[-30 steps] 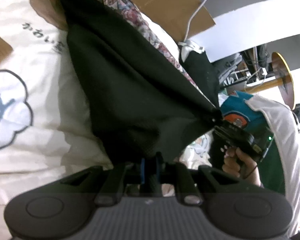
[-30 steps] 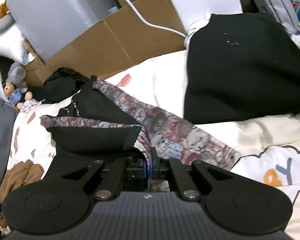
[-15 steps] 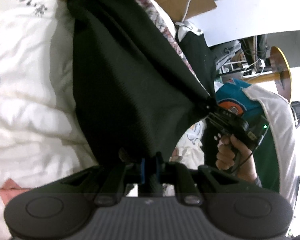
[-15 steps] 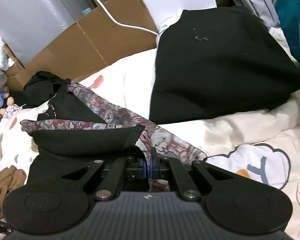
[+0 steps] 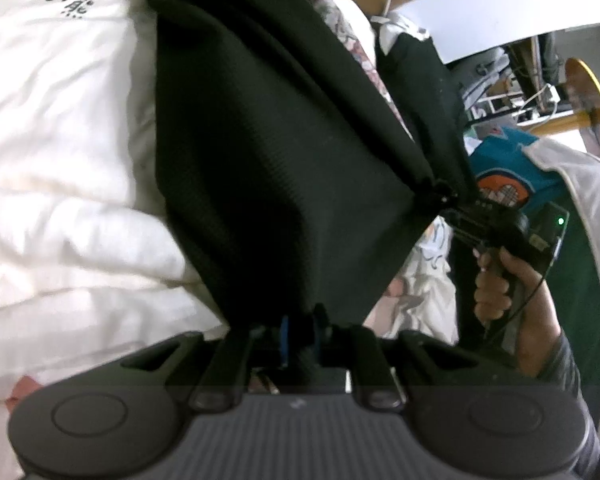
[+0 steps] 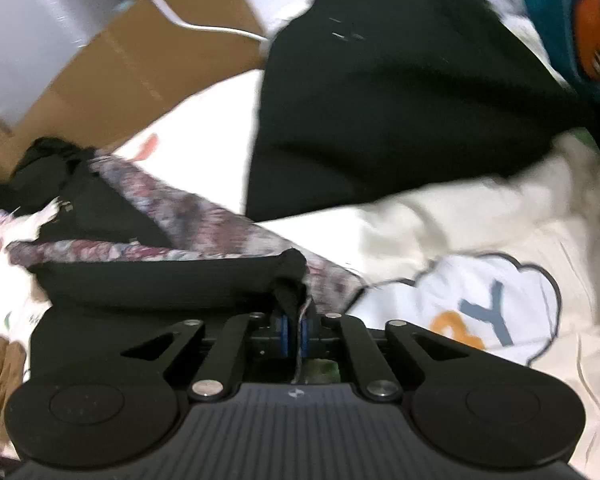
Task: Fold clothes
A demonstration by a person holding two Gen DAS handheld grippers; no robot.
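A black knit garment with a bear-print lining (image 5: 284, 152) hangs stretched between my two grippers over the cream quilt (image 5: 60, 208). My left gripper (image 5: 300, 332) has its jaws opening, and the garment's lower edge still fills the gap between the pads. In the right wrist view the garment's hem (image 6: 160, 276) runs left from my right gripper (image 6: 295, 330). Its jaws are opening too: the blue pads stand slightly apart with only a thin strand and the bunched corner (image 6: 290, 268) between them. The right gripper (image 5: 460, 212) also shows in the left wrist view, in a person's hand (image 5: 496, 280).
A second black garment (image 6: 400, 92) lies flat on the quilt beyond the right gripper. Cardboard (image 6: 148, 64) and a white cable (image 6: 204, 26) lie behind it. A dark heap of clothes (image 6: 44, 164) sits at the far left. The quilt has a cloud print (image 6: 496, 308).
Both grippers have sunk toward the quilt with the garment. The right gripper's pads have parted slightly, and the corner has bunched at its tips. The left gripper's pads have also parted a little.
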